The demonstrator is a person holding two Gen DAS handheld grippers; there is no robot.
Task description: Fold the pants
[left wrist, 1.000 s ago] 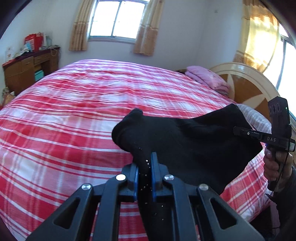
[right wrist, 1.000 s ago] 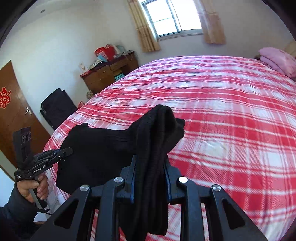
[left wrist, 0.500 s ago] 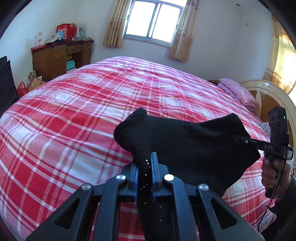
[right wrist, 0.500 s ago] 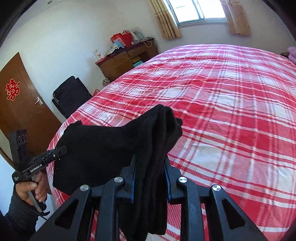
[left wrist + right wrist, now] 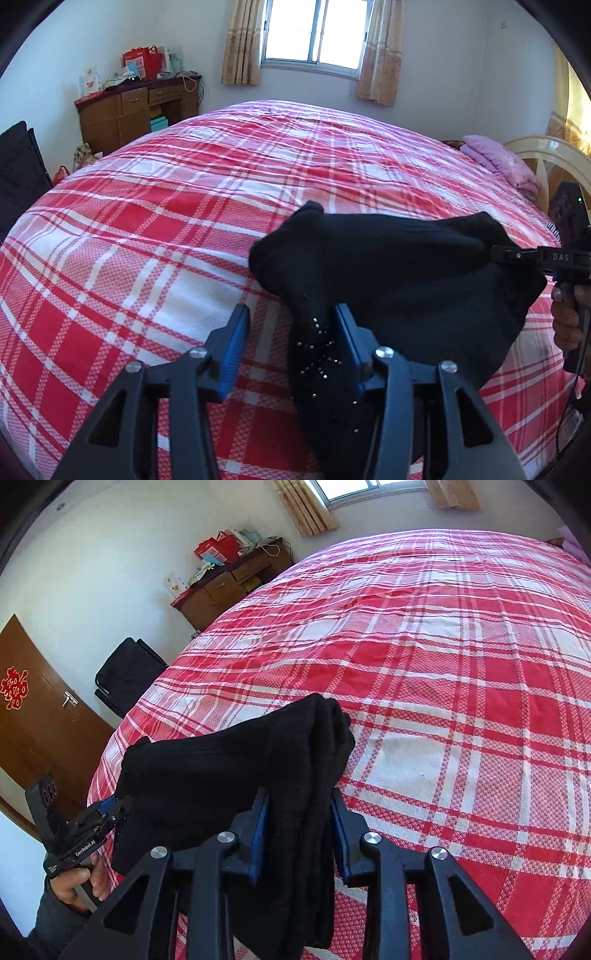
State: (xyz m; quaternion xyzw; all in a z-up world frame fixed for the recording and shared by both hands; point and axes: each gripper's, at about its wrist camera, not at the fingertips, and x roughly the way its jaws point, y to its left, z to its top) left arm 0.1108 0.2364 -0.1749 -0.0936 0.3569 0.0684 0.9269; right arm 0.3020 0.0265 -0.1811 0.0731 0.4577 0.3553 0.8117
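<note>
Left gripper [image 5: 291,325] jaws released; right gripper [image 5: 300,821] jaws loosened around black knit pants [image 5: 406,280] above red plaid bed [image 5: 166,221].

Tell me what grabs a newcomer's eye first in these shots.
The black pants, bunched and hanging between both grippers, stand out against the red-and-white plaid bed beneath. The left gripper has its jaws spread, cloth resting against one pad only; the right gripper is also parted around the fabric. A bright window glows behind.
</note>
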